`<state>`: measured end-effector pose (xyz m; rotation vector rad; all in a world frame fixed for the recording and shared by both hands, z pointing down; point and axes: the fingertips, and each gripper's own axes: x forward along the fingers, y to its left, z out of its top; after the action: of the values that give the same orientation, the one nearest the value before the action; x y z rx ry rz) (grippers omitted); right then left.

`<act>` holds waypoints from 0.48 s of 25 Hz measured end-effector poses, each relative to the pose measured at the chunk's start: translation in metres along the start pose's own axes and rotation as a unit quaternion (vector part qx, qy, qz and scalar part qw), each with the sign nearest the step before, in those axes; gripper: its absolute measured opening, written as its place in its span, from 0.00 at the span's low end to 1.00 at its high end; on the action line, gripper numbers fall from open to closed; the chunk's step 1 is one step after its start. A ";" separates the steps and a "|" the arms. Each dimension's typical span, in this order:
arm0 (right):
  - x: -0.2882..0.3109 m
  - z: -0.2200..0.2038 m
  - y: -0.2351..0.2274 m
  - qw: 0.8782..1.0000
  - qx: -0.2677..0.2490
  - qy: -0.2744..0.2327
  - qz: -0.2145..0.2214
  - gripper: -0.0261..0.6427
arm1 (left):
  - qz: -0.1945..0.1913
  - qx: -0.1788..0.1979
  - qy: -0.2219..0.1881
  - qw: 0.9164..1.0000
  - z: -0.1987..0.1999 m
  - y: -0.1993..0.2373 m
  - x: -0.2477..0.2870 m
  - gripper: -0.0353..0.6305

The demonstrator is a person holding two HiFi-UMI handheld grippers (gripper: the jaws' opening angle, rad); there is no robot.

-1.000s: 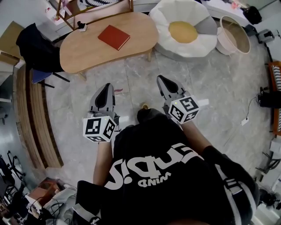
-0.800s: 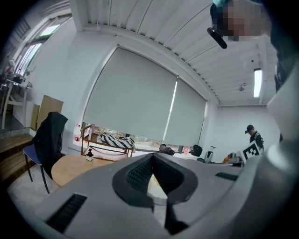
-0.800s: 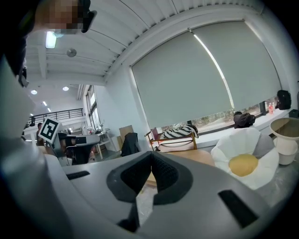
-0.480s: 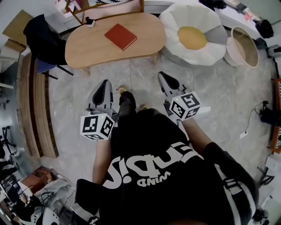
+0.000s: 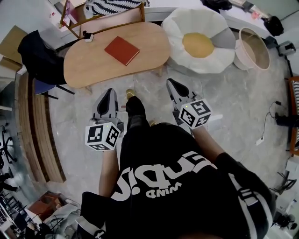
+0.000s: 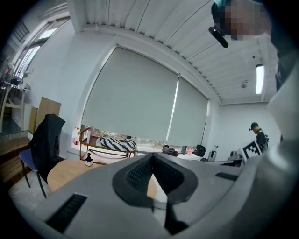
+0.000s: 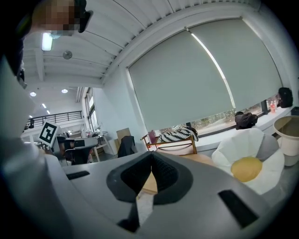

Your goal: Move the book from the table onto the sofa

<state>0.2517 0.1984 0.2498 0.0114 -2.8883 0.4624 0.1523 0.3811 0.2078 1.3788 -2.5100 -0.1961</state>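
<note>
A red book (image 5: 122,50) lies flat on the oval wooden table (image 5: 88,65) ahead of me. To its right sits a white, egg-shaped beanbag sofa (image 5: 198,39) with a yellow middle, seen also as the beanbag sofa (image 7: 247,163) in the right gripper view. My left gripper (image 5: 108,92) is held over the floor short of the table's near edge, shut and empty. My right gripper (image 5: 171,83) is level with it, also shut and empty, near the table's right end. In both gripper views the jaws hide the book.
A chair draped with a black jacket (image 5: 39,51) stands at the table's left end. A wooden bench with a striped cushion (image 5: 110,9) runs behind the table. A small black-and-white object (image 5: 87,35) rests on the table's far edge. A round basket (image 5: 252,46) stands right of the beanbag.
The person has stepped forward and both grippers have come closer to the table. The book has not moved on the table. Both grippers stay shut.
</note>
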 end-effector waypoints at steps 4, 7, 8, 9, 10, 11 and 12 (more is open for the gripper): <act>0.025 0.009 -0.012 1.000 0.002 0.006 -0.006 0.04 | -0.010 -0.001 0.004 1.000 0.008 0.013 0.033 0.07; 0.052 0.013 -0.019 1.000 0.002 0.012 -0.007 0.04 | -0.015 -0.005 0.006 1.000 0.013 0.028 0.058 0.07; 0.061 0.015 -0.021 1.000 0.004 0.012 -0.008 0.04 | -0.016 -0.006 0.008 1.000 0.015 0.034 0.066 0.06; 0.069 0.017 -0.023 1.000 0.005 0.014 -0.008 0.04 | -0.017 -0.006 0.009 1.000 0.017 0.039 0.073 0.07; 0.078 0.018 -0.025 1.000 0.006 0.015 -0.007 0.04 | -0.018 -0.006 0.010 1.000 0.019 0.044 0.081 0.07; 0.086 0.020 -0.027 1.000 0.007 0.018 -0.007 0.04 | -0.018 -0.006 0.011 1.000 0.022 0.050 0.089 0.07; 0.096 0.021 -0.029 1.000 0.008 0.020 -0.006 0.04 | -0.018 -0.005 0.013 1.000 0.024 0.055 0.096 0.07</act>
<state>0.1551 0.1665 0.2597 0.0223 -2.8440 0.4773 0.0514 0.3292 0.2150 1.4148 -2.4612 -0.1984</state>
